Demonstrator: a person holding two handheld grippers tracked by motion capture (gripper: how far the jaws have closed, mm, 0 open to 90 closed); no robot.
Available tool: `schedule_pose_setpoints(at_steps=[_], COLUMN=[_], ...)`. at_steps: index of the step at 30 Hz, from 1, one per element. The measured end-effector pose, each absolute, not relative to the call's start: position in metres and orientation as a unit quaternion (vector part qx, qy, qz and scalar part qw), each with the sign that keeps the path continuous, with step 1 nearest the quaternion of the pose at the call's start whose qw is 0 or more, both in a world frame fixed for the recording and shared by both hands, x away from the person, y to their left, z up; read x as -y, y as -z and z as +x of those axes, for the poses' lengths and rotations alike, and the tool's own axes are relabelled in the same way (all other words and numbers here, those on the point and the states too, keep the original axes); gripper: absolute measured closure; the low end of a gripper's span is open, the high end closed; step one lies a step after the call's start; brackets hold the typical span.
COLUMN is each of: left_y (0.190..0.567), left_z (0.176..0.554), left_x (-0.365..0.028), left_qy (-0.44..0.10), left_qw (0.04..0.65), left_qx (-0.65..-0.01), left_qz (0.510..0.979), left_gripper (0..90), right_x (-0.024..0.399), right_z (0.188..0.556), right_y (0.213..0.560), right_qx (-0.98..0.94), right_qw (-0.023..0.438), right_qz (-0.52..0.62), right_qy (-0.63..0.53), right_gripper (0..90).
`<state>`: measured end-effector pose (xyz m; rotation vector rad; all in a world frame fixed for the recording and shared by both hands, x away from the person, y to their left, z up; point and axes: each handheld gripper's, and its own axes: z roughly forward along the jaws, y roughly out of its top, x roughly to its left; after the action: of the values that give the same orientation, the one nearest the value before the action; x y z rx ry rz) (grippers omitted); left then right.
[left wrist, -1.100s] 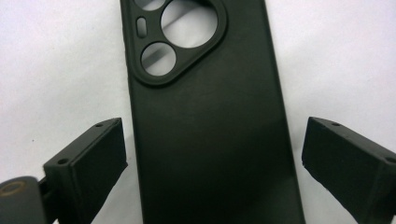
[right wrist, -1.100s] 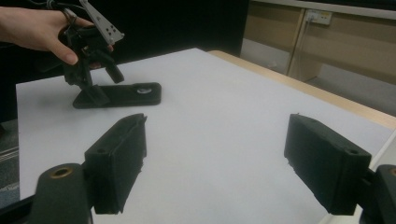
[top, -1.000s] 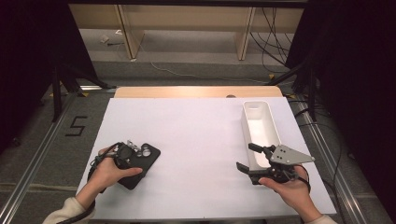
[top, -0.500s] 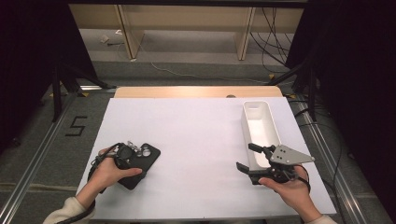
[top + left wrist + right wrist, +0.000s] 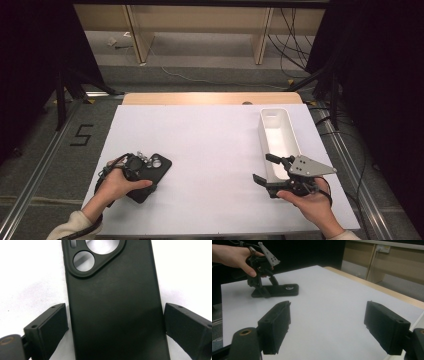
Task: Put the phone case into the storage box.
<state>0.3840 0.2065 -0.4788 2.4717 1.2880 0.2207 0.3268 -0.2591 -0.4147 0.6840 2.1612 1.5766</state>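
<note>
A matte black, soft-looking phone case (image 5: 113,307) with round camera cut-outs lay flat at the near left of the white desk (image 5: 210,145). The left tool (image 5: 115,327) straddled it, jaws spread to either side with small gaps, not pinching. The case looked light, flexible and grippy; its long edges seemed the best hold. The right tool (image 5: 332,327), near right, stood spread with nothing between its jaws, just beside a long white plastic tray (image 5: 279,135). Beyond the desk lay grey floor, wooden furniture legs and loose cables.
</note>
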Motion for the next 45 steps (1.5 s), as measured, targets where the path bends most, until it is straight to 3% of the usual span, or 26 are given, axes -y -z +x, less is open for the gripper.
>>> schedule_pose_setpoints(at_steps=[45], left_y=[0.4761], left_z=[0.3801], left_x=[-0.2026], left_qy=[-0.079], left_qw=[0.168], left_qx=[-0.467], left_qz=[0.865], left_gripper=[14.4], right_x=[0.2585], right_z=[0.3264], right_y=[0.4146], right_qx=[-0.769], right_qw=[0.186], right_qz=[0.243], right_qy=[-0.561], right_gripper=[22.8])
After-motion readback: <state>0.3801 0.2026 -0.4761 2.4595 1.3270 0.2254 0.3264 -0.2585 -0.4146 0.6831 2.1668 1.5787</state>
